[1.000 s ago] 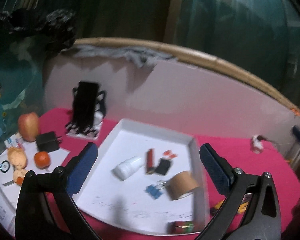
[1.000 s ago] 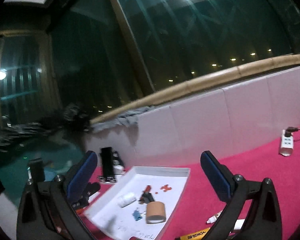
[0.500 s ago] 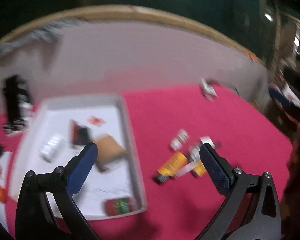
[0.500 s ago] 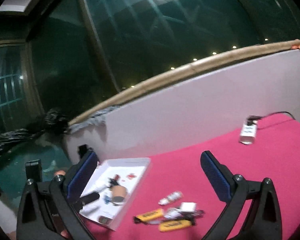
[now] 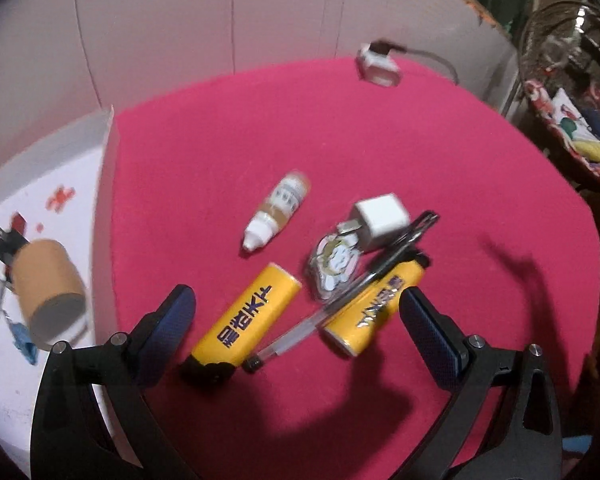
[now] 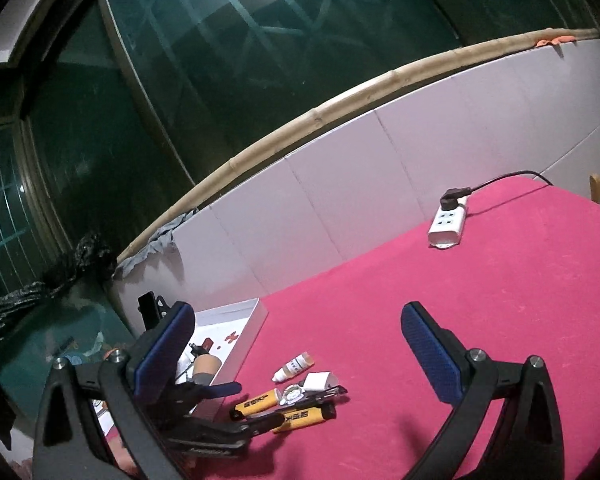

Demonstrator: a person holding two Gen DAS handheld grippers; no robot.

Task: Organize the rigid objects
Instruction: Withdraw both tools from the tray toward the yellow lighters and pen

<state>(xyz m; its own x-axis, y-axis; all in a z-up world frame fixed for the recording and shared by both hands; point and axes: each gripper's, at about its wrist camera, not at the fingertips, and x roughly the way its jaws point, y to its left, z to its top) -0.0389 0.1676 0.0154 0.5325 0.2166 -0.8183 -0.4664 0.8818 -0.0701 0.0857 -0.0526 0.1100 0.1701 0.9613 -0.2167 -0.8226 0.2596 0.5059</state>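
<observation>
Roughly midway. Left wrist: left gripper [image 5: 296, 306] spread, empty, over yellow lighters [image 5: 247, 322], pen [image 5: 340, 292], dropper bottle [image 5: 278, 210], charger [image 5: 380, 222] on cloth; tape roll [image 5: 46, 286] already in tray [image 5: 104, 184]. Right wrist: right gripper [image 6: 298, 348] spread, empty, high above.

Right tool [image 6: 296, 344] spread wide, yellow tubes [image 6: 278, 408], perhaps markers

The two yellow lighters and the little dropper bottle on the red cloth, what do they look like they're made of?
Yellow lighters: likely glossy plastic, going by their smooth printed bodies with a slight sheen; the black cap ends look like plastic too.
Dropper bottle: seemingly translucent plastic with a white nozzle cap and a paper-like label; blur leaves it uncertain.
Red cloth: matte, felt-like fabric.
</observation>
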